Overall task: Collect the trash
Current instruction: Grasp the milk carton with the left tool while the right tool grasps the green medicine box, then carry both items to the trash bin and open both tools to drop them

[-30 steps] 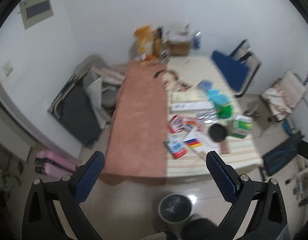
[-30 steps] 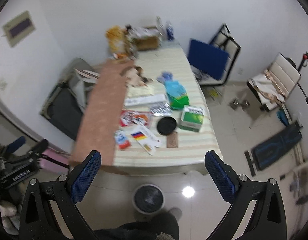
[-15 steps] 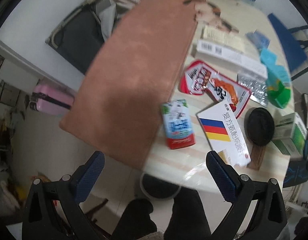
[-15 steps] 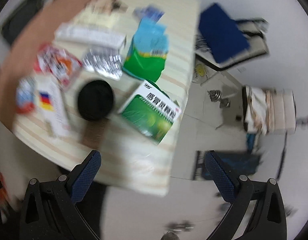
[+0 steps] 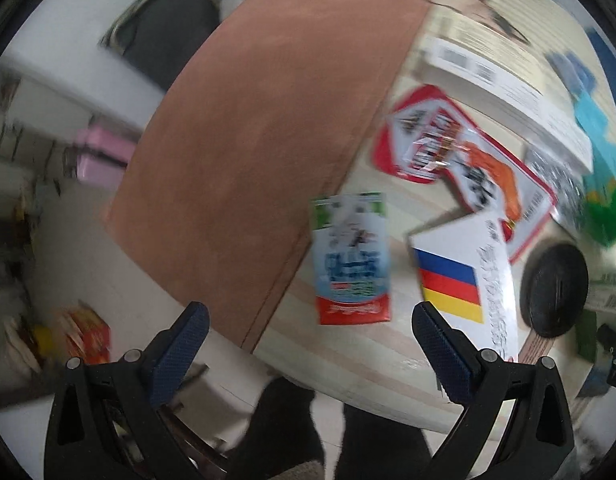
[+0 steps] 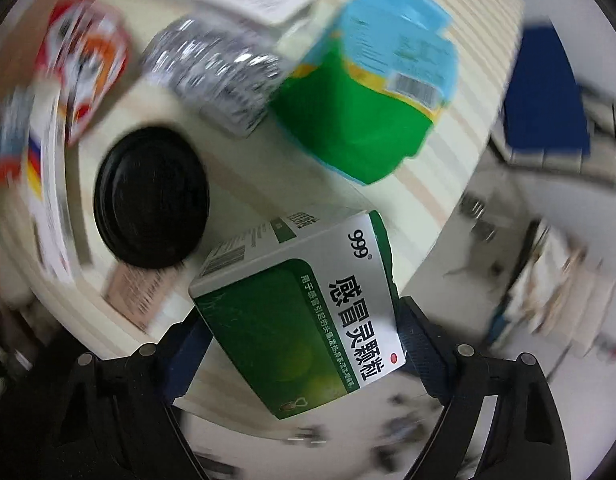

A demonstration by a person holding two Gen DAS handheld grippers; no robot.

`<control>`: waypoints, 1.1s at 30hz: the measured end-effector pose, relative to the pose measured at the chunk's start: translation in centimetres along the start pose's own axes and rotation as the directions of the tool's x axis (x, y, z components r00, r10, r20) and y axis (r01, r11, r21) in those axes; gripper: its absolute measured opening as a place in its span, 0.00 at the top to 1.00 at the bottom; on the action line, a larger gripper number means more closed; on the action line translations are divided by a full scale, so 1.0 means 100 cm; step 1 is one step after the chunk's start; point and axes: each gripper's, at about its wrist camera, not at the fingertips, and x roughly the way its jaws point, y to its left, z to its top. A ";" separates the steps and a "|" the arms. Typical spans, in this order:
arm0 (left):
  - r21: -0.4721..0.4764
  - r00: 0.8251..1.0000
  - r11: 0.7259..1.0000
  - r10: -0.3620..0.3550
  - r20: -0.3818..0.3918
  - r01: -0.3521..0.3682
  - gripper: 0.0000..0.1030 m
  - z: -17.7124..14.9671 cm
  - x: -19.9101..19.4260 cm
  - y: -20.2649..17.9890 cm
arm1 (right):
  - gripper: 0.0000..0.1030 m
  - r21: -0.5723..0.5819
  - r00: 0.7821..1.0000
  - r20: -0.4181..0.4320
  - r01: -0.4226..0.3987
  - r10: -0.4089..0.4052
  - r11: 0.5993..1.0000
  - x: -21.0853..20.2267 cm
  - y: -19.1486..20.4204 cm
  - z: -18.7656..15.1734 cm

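In the left wrist view my left gripper (image 5: 308, 328) is open and empty, just above a blue, white and red snack packet (image 5: 350, 256) that lies flat near the table's front edge. A white box with a blue, red and yellow flag (image 5: 464, 280) lies to its right. In the right wrist view a green and white medicine box (image 6: 308, 312) stands between the fingers of my right gripper (image 6: 303, 332). The box hides the fingertips, so I cannot tell whether the pads touch it.
The striped table (image 5: 348, 352) also holds a brown cloth (image 5: 267, 100), a red and white wrapper (image 5: 460, 156), a black round lid (image 6: 149, 196), a silver blister pack (image 6: 219, 76), a green and blue bag (image 6: 372, 96) and a long white box (image 5: 504, 84).
Both grippers have moved down from a high view of the room to close over the table. The right gripper has come around the green box; the left is now over the snack packet.
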 end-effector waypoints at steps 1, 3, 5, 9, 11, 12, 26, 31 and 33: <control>-0.048 0.999 0.999 -0.025 -0.028 0.023 0.00 0.003 0.007 0.012 | 0.13 0.053 0.999 0.009 -0.032 0.031 0.998 -0.002 -0.005 0.001; -0.117 0.995 0.991 -0.076 -0.070 0.067 0.00 0.010 0.022 0.028 | 0.13 0.186 0.994 0.037 -0.104 0.099 0.977 -0.005 -0.020 0.004; -0.162 0.988 0.981 -0.125 -0.092 0.109 0.00 0.018 0.034 0.036 | 0.13 0.287 0.988 0.064 -0.152 0.139 0.946 -0.006 -0.031 0.007; -0.157 0.976 0.973 -0.186 -0.116 0.167 0.00 0.037 0.054 0.034 | 0.14 0.387 0.978 0.059 -0.205 0.198 0.899 0.007 -0.036 0.010; -0.123 0.974 0.978 -0.186 -0.128 0.171 0.02 0.047 0.064 0.026 | 0.15 0.392 0.981 0.046 -0.193 0.191 0.900 0.015 -0.033 0.012; -0.108 0.975 0.981 -0.176 -0.132 0.162 0.09 0.054 0.069 0.023 | 0.18 0.390 0.984 0.038 -0.176 0.176 0.904 0.018 -0.032 0.012; 0.153 0.995 0.988 -0.025 0.093 0.010 0.57 0.045 0.043 0.028 | 0.21 0.458 0.966 0.196 -0.241 0.167 0.855 -0.025 0.001 -0.039; 0.242 0.977 0.970 -0.061 0.203 0.010 0.57 0.028 0.011 0.042 | 0.21 0.499 0.947 0.286 -0.278 0.147 0.821 -0.063 0.026 -0.076; 0.275 0.968 0.961 -0.099 0.230 0.033 0.57 0.019 0.000 0.050 | 0.21 0.523 0.936 0.319 -0.306 0.150 0.795 -0.074 0.037 -0.090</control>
